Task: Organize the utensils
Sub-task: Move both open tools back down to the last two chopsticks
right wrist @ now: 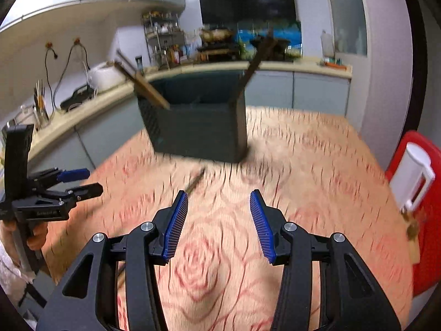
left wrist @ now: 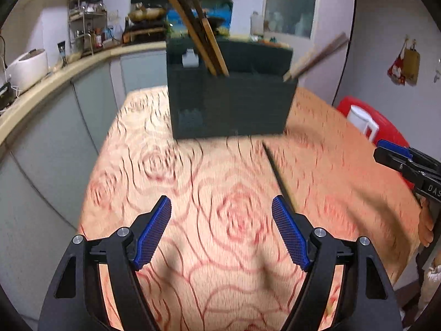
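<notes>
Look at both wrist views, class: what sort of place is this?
Most likely a home kitchen. A long beige countertop runs over grey cabinets, a white rice cooker sits on it, and a metal wire rack of bottles stands behind.

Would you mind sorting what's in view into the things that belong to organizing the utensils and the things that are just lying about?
Belongs to the job:
- dark utensil holder
- wooden chopsticks standing in it
- loose dark chopstick lying on the table
- left gripper, open
- right gripper, open

Just lying about:
- red chair
- white jug
- rice cooker
- spice rack
</notes>
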A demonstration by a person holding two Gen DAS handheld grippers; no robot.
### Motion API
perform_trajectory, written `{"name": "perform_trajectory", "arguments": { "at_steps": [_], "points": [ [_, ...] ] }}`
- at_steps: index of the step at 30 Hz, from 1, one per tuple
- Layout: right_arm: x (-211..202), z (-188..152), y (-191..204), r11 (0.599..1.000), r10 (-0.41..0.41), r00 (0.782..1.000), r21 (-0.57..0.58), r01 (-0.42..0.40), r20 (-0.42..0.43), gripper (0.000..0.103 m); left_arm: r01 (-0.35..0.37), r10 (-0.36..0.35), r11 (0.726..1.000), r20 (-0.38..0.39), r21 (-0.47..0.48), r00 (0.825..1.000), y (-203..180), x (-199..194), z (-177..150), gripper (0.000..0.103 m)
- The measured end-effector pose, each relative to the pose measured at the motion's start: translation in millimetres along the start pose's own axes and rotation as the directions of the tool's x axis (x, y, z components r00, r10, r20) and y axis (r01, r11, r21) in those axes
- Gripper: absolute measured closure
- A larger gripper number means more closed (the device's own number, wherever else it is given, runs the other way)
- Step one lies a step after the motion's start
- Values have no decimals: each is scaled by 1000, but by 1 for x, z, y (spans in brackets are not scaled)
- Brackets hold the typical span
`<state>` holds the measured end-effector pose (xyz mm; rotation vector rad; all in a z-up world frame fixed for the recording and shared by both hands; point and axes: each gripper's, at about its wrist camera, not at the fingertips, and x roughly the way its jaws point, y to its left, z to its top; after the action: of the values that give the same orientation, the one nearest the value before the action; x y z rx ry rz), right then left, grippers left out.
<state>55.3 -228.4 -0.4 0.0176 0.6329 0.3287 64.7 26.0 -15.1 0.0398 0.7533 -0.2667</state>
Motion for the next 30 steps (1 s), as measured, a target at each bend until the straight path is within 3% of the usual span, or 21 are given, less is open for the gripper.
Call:
{"name": "perform_trajectory", "arguments": {
  "at_steps": [7, 15, 30],
  "points": [
    [4, -33, 10, 1000, 15, 998, 7, -14, -58, 57, 46, -41, 996, -67, 74, 997, -24, 3, -40, 30],
    [5, -40, 9, 1000, 19, 997, 16, -17, -80, 57, 136, -123, 979, -95, 151, 988, -51, -5, -60, 30],
    [3, -39, 4, 1000, 11, 997, 26, -9, -74, 57, 127, -97, 966, -141, 225, 985, -70, 5, -72, 30]
  ]
}}
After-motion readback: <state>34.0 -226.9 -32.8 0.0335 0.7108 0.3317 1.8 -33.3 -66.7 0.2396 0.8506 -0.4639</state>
